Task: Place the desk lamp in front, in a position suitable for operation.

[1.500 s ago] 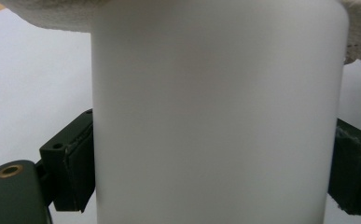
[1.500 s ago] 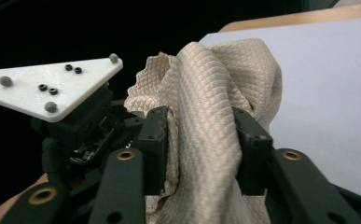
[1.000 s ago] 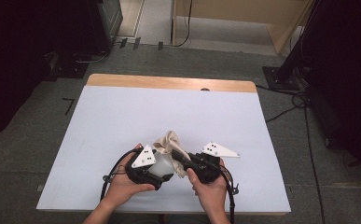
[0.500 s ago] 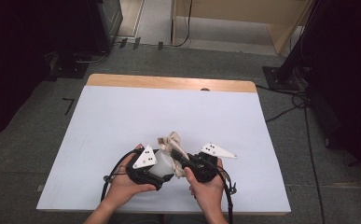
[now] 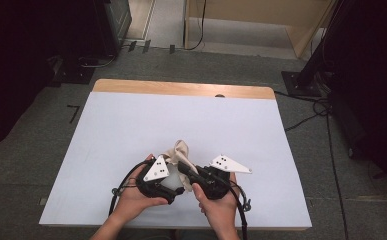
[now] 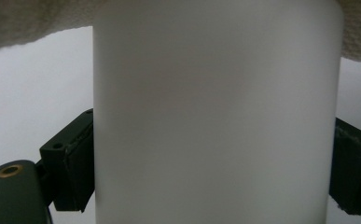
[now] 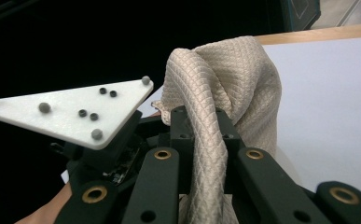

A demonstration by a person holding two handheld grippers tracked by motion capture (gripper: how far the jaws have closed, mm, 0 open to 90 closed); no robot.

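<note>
A frosted white cup [image 6: 215, 116] stands upright near the table's front edge. A beige waffle-weave cloth [image 7: 225, 93] rises bunched and twisted from its top.

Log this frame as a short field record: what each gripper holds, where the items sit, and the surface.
left gripper: shut on white cup, one jaw pressed against each side
right gripper: shut on beige cloth, a twisted length pinched between the jaws
cloth position: bunched above and against the cup's upper part, draped over its top edge in the left gripper view
cup contents: cannot tell
table: white top with a wooden strip along the far edge
work location: near edge of the table, about the middle, both hands close together
</note>
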